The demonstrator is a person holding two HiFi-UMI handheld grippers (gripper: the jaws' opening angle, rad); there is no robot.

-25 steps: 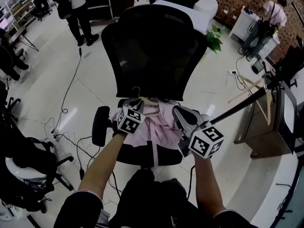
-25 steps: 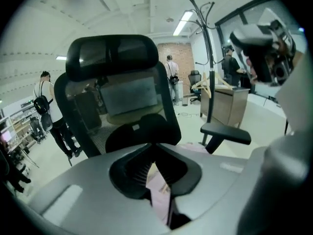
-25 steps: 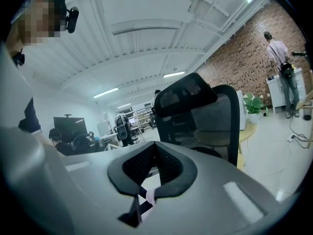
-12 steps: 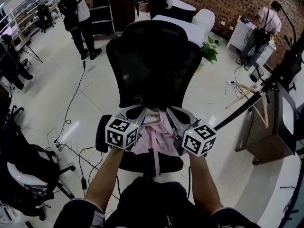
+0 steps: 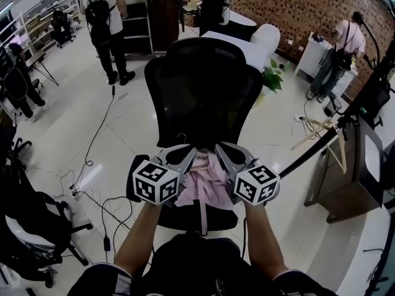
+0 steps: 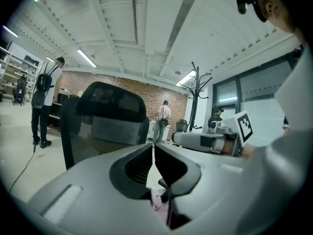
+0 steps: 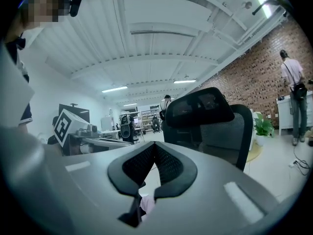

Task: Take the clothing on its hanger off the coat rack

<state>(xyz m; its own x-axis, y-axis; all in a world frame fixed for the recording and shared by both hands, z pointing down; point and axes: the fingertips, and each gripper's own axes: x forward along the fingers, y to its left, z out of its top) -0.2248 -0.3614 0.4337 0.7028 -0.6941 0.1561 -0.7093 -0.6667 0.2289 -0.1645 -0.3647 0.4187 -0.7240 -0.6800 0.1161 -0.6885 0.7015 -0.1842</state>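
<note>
Head view: left claw (image 5: 191, 152) and right claw (image 5: 220, 148) clamp pink garment (image 5: 207, 190), contact hidden underneath.

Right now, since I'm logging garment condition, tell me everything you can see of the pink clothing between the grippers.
The pink clothing is soft, light, crumpled fabric, bunched over the black chair's seat. A thin hanger hook sticks up at its top and a narrow strip hangs down. It sits between the left gripper and right gripper, both shut.
</note>
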